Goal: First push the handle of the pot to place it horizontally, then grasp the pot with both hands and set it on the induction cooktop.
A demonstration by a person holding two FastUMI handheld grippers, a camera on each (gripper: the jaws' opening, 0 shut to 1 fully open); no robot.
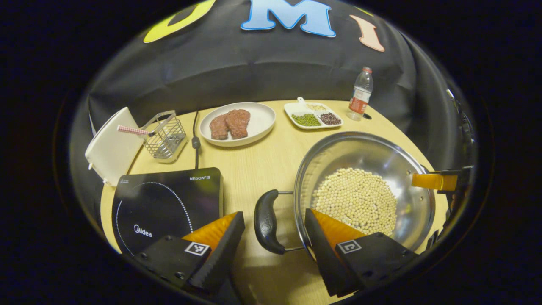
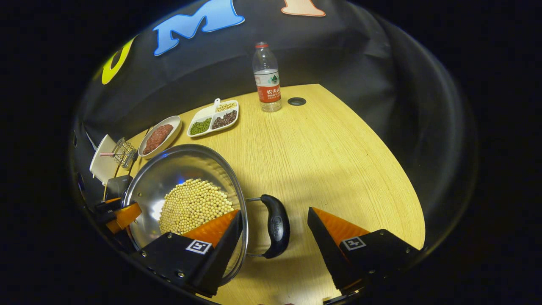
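Grasp step: both handles lie flat. Left gripper (image 1: pixel 274 237) and right gripper (image 2: pixel 275 231), jaws apart, each straddle a black handle (image 1: pixel 266 221) of the steel bean-filled pot (image 1: pixel 364 186), right of black induction cooktop (image 1: pixel 167 203). Next: close both, lift.

Warm overhead light falls on the table (image 2: pixel 338 161), bright at centre and dimming toward the curved fisheye edges. Glare flares inside the pot (image 1: pixel 381 156), with a blue reflection in the right gripper view. Both views are sharp; soft shadows pool beside the fingers (image 2: pixel 330 231).
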